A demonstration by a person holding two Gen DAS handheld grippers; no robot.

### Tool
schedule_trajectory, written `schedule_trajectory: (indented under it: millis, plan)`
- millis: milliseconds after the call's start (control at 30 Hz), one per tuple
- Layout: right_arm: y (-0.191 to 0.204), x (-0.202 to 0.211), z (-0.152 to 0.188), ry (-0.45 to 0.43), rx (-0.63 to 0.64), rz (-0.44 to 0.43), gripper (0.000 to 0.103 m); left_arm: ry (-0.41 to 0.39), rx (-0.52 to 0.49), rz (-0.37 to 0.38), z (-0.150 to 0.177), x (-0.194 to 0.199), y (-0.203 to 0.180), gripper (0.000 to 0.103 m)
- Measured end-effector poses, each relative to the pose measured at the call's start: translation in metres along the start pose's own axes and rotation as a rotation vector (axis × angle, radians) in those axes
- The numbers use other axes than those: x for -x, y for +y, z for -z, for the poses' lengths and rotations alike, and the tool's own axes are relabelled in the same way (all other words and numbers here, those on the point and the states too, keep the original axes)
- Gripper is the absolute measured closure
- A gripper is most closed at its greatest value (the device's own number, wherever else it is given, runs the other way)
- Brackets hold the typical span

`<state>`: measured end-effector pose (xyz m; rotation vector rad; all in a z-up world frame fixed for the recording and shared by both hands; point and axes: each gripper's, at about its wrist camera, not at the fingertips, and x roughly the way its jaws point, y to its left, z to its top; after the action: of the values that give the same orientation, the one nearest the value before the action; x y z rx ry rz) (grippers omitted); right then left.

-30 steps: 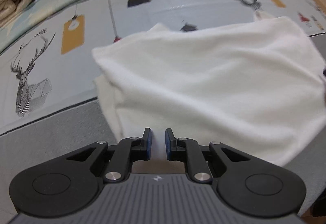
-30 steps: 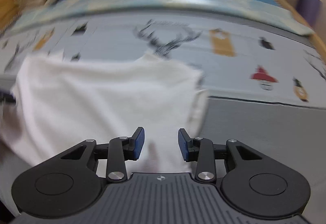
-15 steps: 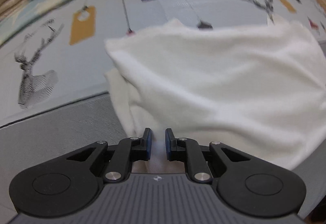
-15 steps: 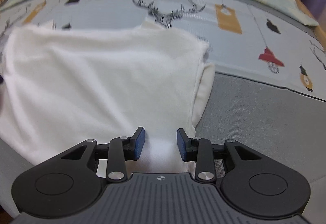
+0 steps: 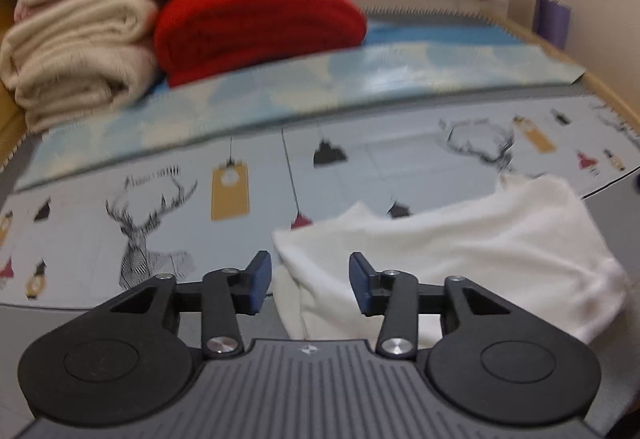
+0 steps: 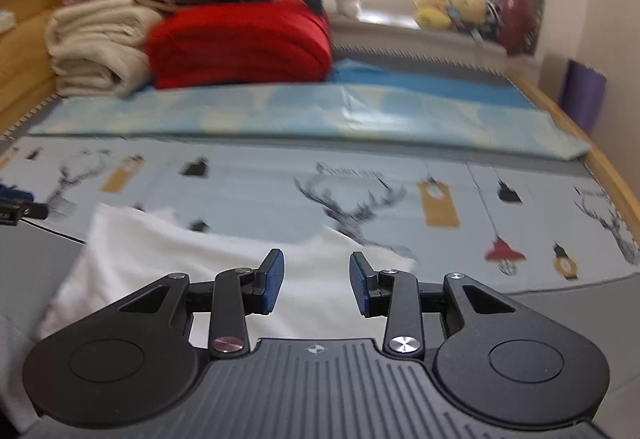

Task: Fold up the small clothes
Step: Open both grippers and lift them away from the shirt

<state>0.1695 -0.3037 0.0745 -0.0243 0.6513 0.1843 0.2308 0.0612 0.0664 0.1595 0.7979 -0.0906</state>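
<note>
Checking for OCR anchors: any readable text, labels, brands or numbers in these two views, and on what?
No text can be read.
Script line above the deer head print on the bed sheet: too blurred.
Same script above a deer print: blurred.
Small emblem on the left gripper body: a symbol, no letters.

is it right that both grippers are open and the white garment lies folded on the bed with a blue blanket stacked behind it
Not quite: the right wrist view shows a red blanket, not blue. Otherwise correct: left gripper and right gripper are open, and the white garment lies folded on the bed.
</note>
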Motion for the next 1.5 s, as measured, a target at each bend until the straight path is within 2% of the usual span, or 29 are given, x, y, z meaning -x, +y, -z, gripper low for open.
schedule_trajectory:
  millis: [167,200,233,267,333,400,533,933,1100,1233,1333,1500]
  plan:
    - [0.042,0.006,0.011,-0.028,0.01,-0.067,0.065,-0.039,0.11,0.031,0.015,0.015,0.016,0.055]
    - [0.052,0.003,0.015,-0.028,0.023,-0.074,0.065,-0.031,0.134,0.034,0.023,0.01,0.021,0.059]
    - [0.064,-0.001,0.018,-0.021,0.045,-0.084,0.065,0.008,0.157,0.029,0.029,0.004,0.026,0.064]
    - [0.075,-0.004,0.021,-0.014,0.075,-0.096,0.066,0.075,0.201,0.013,0.032,-0.005,0.032,0.077]
    - [0.096,-0.009,0.026,-0.018,0.129,-0.117,0.068,0.09,0.315,0.044,0.033,-0.006,0.049,0.08]
    - [0.114,-0.014,0.03,-0.011,0.155,-0.152,0.073,0.081,0.352,0.058,0.033,-0.005,0.06,0.08]
    - [0.153,-0.027,0.04,0.005,0.258,-0.216,0.073,0.13,0.358,0.043,0.038,-0.012,0.072,0.08]
    - [0.268,-0.064,0.086,0.091,0.58,-0.401,0.072,0.18,0.338,0.038,0.048,-0.028,0.092,0.08]
    - [0.308,-0.079,0.11,0.142,0.707,-0.445,0.065,0.193,0.344,0.032,0.049,-0.032,0.098,0.08]
    - [0.324,-0.094,0.127,0.194,0.808,-0.41,0.06,0.206,0.345,0.028,0.049,-0.036,0.102,0.08]
    - [0.328,-0.093,0.131,0.163,0.852,-0.407,0.059,0.208,0.348,0.029,0.049,-0.037,0.106,0.08]
    - [0.326,-0.096,0.124,0.19,0.818,-0.42,0.07,0.213,0.353,0.027,0.049,-0.038,0.109,0.08]
